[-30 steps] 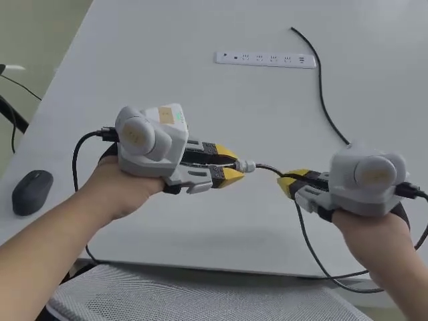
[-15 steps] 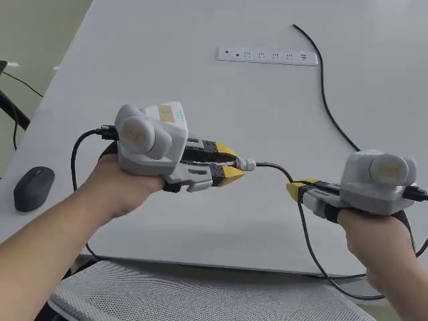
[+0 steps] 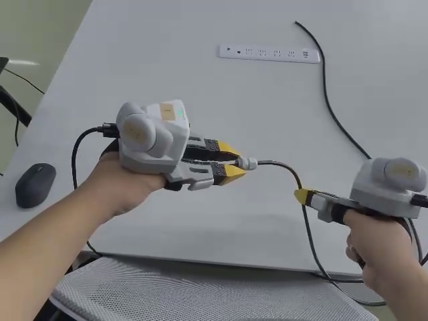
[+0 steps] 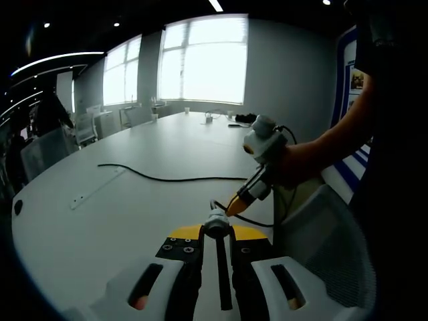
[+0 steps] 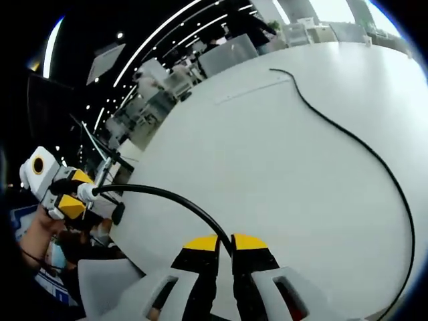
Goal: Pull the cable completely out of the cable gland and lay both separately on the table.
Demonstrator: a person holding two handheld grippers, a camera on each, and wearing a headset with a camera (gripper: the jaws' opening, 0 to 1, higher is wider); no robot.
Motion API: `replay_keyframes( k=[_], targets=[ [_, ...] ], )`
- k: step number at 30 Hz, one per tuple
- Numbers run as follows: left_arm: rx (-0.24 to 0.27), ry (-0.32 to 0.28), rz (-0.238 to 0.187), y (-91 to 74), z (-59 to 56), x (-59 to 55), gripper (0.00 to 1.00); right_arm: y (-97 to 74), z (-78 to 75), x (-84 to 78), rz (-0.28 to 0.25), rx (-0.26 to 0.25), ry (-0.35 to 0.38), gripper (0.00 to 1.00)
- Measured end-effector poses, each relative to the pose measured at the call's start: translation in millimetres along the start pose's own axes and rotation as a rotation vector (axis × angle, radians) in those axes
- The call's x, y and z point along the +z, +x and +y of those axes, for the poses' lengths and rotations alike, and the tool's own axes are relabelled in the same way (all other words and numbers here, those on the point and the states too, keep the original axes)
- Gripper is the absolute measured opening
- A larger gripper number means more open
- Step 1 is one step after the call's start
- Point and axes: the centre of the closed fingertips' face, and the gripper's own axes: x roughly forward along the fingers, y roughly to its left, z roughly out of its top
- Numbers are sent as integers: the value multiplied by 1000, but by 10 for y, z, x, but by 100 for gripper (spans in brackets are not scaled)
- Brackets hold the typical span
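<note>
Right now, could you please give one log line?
left gripper: shut on grey cable gland | right gripper: shut on black cable | cable in gland

The long white table [image 3: 200,100] is seen from close above in the head view; both gripper views are aimed low across it, toward each other.

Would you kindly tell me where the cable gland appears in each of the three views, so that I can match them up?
Head view: centre, the cable gland sits at the tips of the left gripper.
Left gripper view: bottom centre, gripped between that view's own jaws.
Right gripper view: far left, at the other gripper's yellow tips.
Shared landmark: the black cable running from the gland to the right gripper.
</note>
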Motion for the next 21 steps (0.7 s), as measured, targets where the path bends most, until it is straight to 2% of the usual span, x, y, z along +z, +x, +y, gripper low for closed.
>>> replay_keyframes(
  k=[16, 21],
  targets=[
    [10, -1, 0, -22, 43, 15, 15, 5, 25, 10, 1, 18, -67, 2],
    [18, -5, -4, -16, 80, 23, 15, 15, 31, 7, 14, 12, -128, 3]
  ],
)
